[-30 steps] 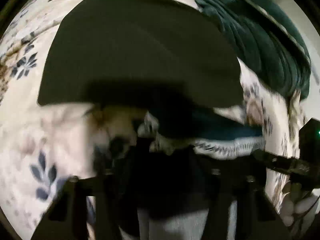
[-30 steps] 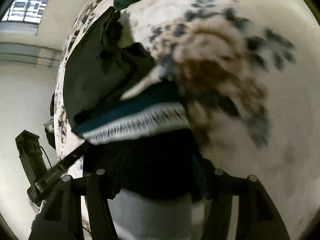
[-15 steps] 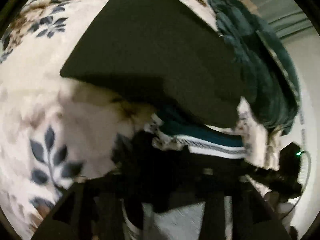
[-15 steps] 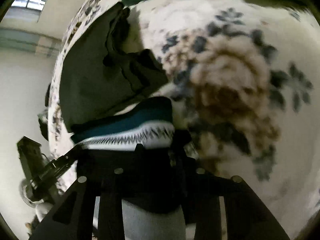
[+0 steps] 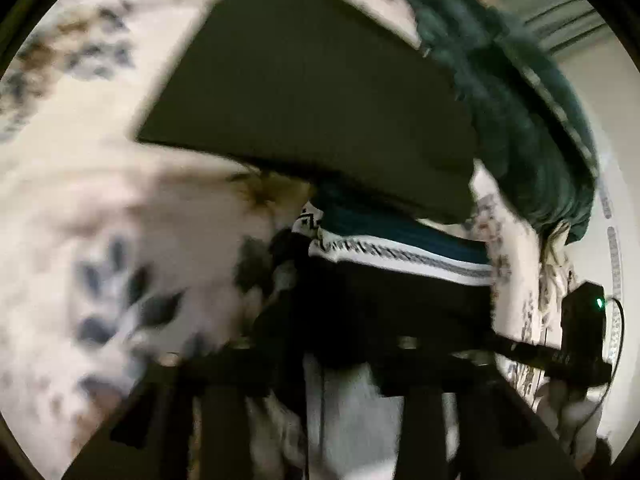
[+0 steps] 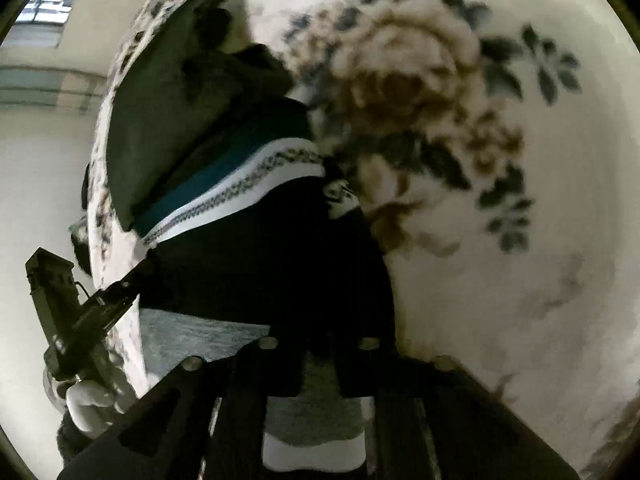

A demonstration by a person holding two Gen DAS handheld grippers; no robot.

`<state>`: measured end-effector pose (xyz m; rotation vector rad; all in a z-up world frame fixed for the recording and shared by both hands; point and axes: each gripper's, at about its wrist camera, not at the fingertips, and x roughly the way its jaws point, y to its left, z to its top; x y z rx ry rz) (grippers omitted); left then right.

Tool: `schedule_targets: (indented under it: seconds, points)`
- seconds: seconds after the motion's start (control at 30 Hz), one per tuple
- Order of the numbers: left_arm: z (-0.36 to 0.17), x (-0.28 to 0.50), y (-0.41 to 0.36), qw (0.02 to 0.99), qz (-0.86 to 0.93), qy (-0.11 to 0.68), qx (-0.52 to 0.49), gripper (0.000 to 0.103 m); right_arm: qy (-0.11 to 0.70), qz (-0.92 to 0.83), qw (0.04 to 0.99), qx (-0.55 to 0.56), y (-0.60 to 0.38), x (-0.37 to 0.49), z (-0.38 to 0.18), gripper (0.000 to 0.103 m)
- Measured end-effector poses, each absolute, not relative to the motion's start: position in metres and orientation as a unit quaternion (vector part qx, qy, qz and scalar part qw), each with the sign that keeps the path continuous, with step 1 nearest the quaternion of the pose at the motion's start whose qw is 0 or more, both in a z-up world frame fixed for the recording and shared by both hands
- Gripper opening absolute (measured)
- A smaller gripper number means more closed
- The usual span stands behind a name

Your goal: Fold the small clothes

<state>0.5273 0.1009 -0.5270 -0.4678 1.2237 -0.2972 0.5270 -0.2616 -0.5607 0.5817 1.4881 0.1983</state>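
A small dark garment (image 5: 400, 304) with a white patterned band, a teal strip and a grey part lies on the floral bedspread (image 6: 500, 288). In the left wrist view my left gripper (image 5: 320, 364) stands over its near edge, jaws opening, with black cloth lying loose between the fingers. In the right wrist view the garment (image 6: 260, 264) runs down into my right gripper (image 6: 320, 356), whose jaws are closing and pinch its black edge. The left gripper (image 6: 68, 304) and a pale gloved hand (image 6: 88, 400) show at the far left of that view.
A folded dark olive garment (image 5: 312, 92) lies just beyond the small one and partly over its teal strip. A bunched teal blanket (image 5: 520, 120) sits at the bed's far right. The bed's edge drops to a pale wall and window (image 6: 44, 8).
My left jaws have spread apart and that gripper has drawn back, so more of the white band shows. The right jaws have narrowed onto the black cloth.
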Motion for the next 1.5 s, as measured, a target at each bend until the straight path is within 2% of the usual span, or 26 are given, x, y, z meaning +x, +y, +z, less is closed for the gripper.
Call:
schedule_targets:
  seconds: [0.03, 0.07, 0.1, 0.2, 0.37, 0.47, 0.5, 0.57, 0.7, 0.77, 0.97, 1.07, 1.13, 1.17, 1.2, 1.23, 1.27, 1.3, 1.5]
  points:
    - [-0.514, 0.508, 0.109, 0.789, -0.137, 0.551, -0.234, 0.057, 0.661, 0.100, 0.694, 0.269, -0.267, 0.526, -0.552, 0.047]
    - [-0.505, 0.485, 0.117, 0.790, -0.133, 0.539, -0.260, 0.071, 0.653, 0.109, 0.696, 0.279, -0.275, 0.523, -0.544, 0.065]
    - [-0.500, 0.463, 0.123, 0.788, -0.129, 0.530, -0.287, 0.077, 0.649, 0.116, 0.696, 0.284, -0.279, 0.520, -0.539, 0.076]
    - [-0.515, 0.382, 0.130, 0.745, -0.106, 0.526, -0.397, 0.077, 0.653, 0.147, 0.687, 0.283, -0.292, 0.517, -0.538, 0.092]
    - [-0.567, 0.305, 0.089, 0.700, -0.086, 0.501, -0.502, 0.077, 0.669, 0.180, 0.667, 0.274, -0.289, 0.540, -0.576, 0.093]
    - [-0.580, 0.308, 0.068, 0.719, -0.074, 0.470, -0.506, 0.080, 0.673, 0.202, 0.654, 0.279, -0.279, 0.561, -0.602, 0.093]
    - [-0.582, 0.312, 0.066, 0.722, -0.059, 0.472, -0.503, 0.080, 0.676, 0.205, 0.650, 0.278, -0.277, 0.564, -0.609, 0.098]
    - [-0.582, 0.313, 0.072, 0.706, -0.034, 0.471, -0.528, 0.080, 0.676, 0.217, 0.639, 0.294, -0.270, 0.575, -0.619, 0.103]
    - [-0.545, 0.278, 0.091, 0.712, -0.022, 0.438, -0.549, 0.082, 0.674, 0.227, 0.622, 0.327, -0.270, 0.586, -0.619, 0.103]
    - [-0.546, 0.269, 0.087, 0.700, -0.029, 0.434, -0.566, 0.082, 0.678, 0.227, 0.617, 0.329, -0.271, 0.589, -0.618, 0.103]
    - [-0.621, 0.316, 0.046, 0.634, -0.032, 0.458, -0.623, 0.082, 0.694, 0.227, 0.614, 0.299, -0.251, 0.596, -0.622, 0.103]
    - [-0.619, 0.327, 0.047, 0.640, 0.009, 0.431, -0.637, 0.083, 0.696, 0.229, 0.616, 0.290, -0.244, 0.596, -0.623, 0.103]
    - [-0.603, 0.333, 0.047, 0.668, 0.020, 0.416, -0.617, 0.055, 0.696, 0.246, 0.616, 0.277, -0.238, 0.591, -0.620, 0.092]
    - [-0.596, 0.338, 0.050, 0.682, 0.022, 0.414, -0.603, 0.040, 0.698, 0.247, 0.619, 0.262, -0.233, 0.587, -0.619, 0.057]
    - [-0.586, 0.344, 0.054, 0.698, 0.017, 0.409, -0.588, 0.036, 0.702, 0.246, 0.620, 0.249, -0.231, 0.583, -0.619, 0.030]
    - [-0.579, 0.347, 0.058, 0.709, 0.013, 0.407, -0.576, 0.035, 0.698, 0.243, 0.620, 0.263, -0.233, 0.577, -0.619, 0.028]
    - [-0.571, 0.356, 0.062, 0.723, 0.008, 0.407, -0.558, 0.035, 0.687, 0.239, 0.628, 0.275, -0.235, 0.572, -0.615, 0.021]
    - [-0.564, 0.360, 0.069, 0.732, -0.003, 0.407, -0.546, 0.034, 0.678, 0.240, 0.635, 0.282, -0.237, 0.568, -0.611, 0.019]
    - [-0.532, 0.368, 0.122, 0.753, -0.094, 0.461, -0.459, 0.034, 0.627, 0.204, 0.670, 0.341, -0.246, 0.487, -0.570, 0.017]
